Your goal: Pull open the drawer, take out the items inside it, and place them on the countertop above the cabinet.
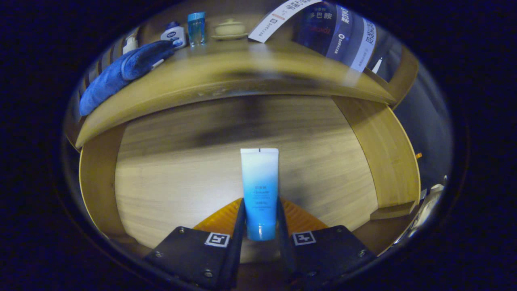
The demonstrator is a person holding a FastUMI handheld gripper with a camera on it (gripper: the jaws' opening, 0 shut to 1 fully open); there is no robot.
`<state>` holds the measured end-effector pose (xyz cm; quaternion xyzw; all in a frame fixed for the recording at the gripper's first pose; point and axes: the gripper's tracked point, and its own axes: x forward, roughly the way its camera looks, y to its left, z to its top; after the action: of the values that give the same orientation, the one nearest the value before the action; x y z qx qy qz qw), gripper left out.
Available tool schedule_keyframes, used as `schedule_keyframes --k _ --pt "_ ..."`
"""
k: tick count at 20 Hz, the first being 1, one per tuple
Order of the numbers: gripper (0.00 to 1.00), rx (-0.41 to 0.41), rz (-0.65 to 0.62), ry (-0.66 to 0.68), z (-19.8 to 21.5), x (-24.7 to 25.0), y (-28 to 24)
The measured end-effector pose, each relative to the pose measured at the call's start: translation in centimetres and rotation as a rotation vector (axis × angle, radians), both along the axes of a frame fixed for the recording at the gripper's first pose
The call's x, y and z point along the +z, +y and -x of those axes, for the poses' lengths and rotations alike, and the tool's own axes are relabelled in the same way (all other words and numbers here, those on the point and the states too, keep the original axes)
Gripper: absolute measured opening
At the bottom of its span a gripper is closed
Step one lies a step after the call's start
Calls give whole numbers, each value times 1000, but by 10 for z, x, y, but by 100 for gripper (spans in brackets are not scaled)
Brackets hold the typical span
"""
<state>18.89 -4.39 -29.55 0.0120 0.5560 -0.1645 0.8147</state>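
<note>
Claw: the claw (260,226) was pinching a white-to-blue squeeze tube (259,190), one finger pressed against each of its sides near the cap end, so the tube stood between the fingers with its crimped end pointing away from them.
Tube: it was held above the pale wooden floor of the open drawer (181,178); whether its cap end touched the wood could not be told.
Drawer: pulled open, its yellowish side walls curved up on the left and on the right (387,149); no other item showed on the bare part of its floor.
Desk: the wooden desk (226,76) ran across the far side above the drawer, its front edge well beyond the tube.
On the desk: a folded blue towel (121,72) lay at the far left, with a small white bottle (174,35), a clear blue bottle (196,27) and a pale lidded dish (230,29) farther back, and a dark printed package (335,34) leaned at the far right.
Step in hand: judged to be the take-out step, with the drawer already open and the tube gripped but not yet on the desk.
Next move: it called for lifting the tube clear of the desk's front edge, carrying it forward, and setting it on a bare patch right of the towel before spreading the fingers.
Risk: the soft tube might slip or tilt in the pinch.
</note>
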Motion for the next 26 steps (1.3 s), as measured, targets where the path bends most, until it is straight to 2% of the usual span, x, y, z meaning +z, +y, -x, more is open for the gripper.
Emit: schedule_keyframes --k 4,10,12,17,20,26 --pt "42 -46 36 -70 10 40 -2" --pt "42 -93 172 -145 37 111 -17" --pt "42 -97 194 -205 34 137 -16" --pt "42 -74 191 -380 -1 186 -7" --pt "42 -25 147 -462 -33 188 0" --pt "42 79 102 -502 -91 167 -4"
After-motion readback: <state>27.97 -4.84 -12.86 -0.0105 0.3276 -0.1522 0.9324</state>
